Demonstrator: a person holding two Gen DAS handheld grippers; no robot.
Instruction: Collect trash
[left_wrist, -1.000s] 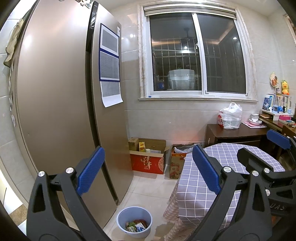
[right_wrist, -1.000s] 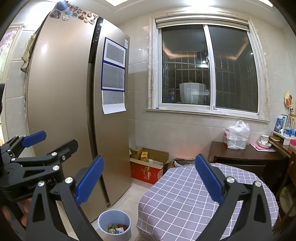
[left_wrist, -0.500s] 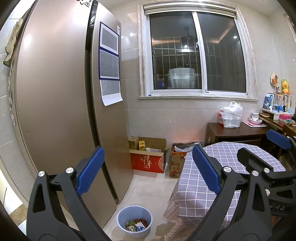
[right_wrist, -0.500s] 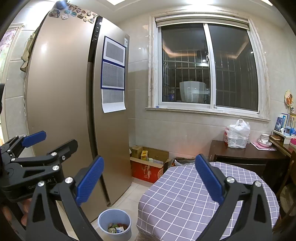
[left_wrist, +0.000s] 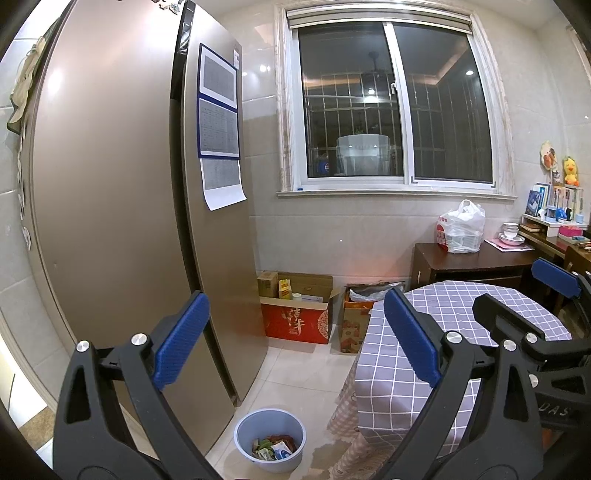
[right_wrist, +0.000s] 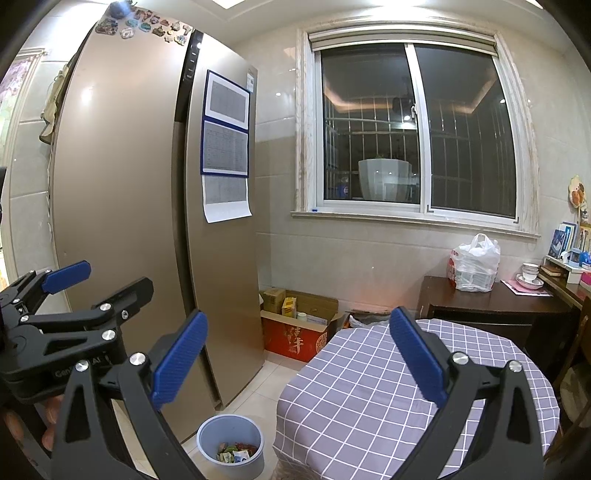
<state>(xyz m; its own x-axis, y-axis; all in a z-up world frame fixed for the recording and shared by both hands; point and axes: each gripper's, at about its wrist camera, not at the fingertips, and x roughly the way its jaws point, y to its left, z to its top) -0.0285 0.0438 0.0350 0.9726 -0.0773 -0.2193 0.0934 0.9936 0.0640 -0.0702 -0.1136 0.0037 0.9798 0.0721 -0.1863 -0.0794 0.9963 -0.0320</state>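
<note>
Both grippers, left (left_wrist: 295, 332) and right (right_wrist: 295, 354), hung spread and empty; wrappers (left_wrist: 274, 447) already lay in the bin (left_wrist: 246, 430) beside the table (right_wrist: 369, 387), which looked bare.

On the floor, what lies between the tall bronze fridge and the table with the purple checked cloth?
A round blue plastic bin holding wrappers stands there on pale tiles between fridge and table; both wrist views show it.

The right gripper (right_wrist: 295, 358) hangs with jaws spread wide and empty. Below them, toward the left jaw, a blue bin (right_wrist: 230, 445) holds wrappers. The checked worktop (right_wrist: 373, 384) lies under the right jaw. The left gripper (right_wrist: 92, 291) shows far left.
</note>
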